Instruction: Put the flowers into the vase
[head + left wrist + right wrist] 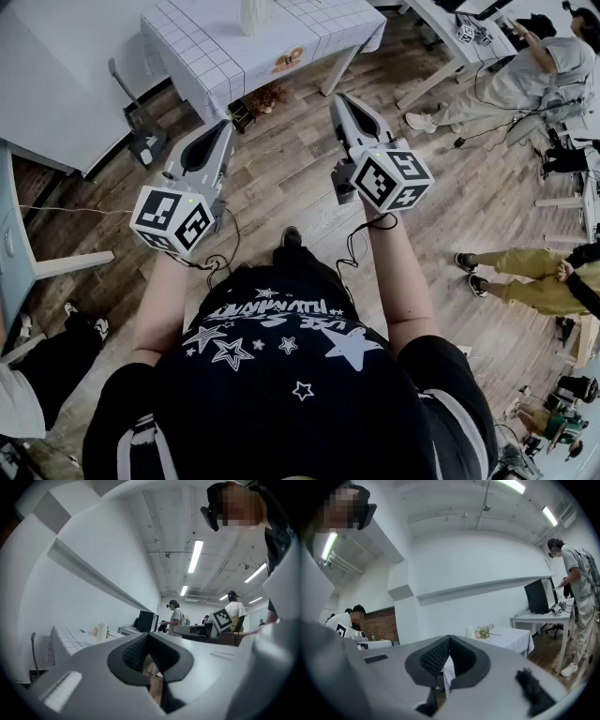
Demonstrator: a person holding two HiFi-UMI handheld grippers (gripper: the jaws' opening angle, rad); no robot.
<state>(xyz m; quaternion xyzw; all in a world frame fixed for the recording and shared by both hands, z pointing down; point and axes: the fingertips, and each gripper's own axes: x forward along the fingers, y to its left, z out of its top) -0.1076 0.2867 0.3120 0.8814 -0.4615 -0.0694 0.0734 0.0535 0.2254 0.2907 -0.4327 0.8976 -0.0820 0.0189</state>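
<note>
A white vase point(251, 14) stands on a table with a checked cloth point(216, 47) at the far side of the room, and pale flowers point(289, 58) lie on the cloth near it. I stand on the wooden floor well short of that table. My left gripper point(223, 127) and right gripper point(339, 98) are held level, side by side, both shut and holding nothing. The left gripper view shows its jaws point(147, 637) closed, with the vase point(101, 633) small beyond them. In the right gripper view point(449, 639), the vase point(470, 632) and flowers point(483, 632) sit far off.
A person sits at a desk point(525, 75) at the back right, and another in yellow trousers point(525, 277) is at the right. A white desk point(19, 244) stands at the left. A black stand point(141, 131) and a small plant point(267, 97) sit by the checked table.
</note>
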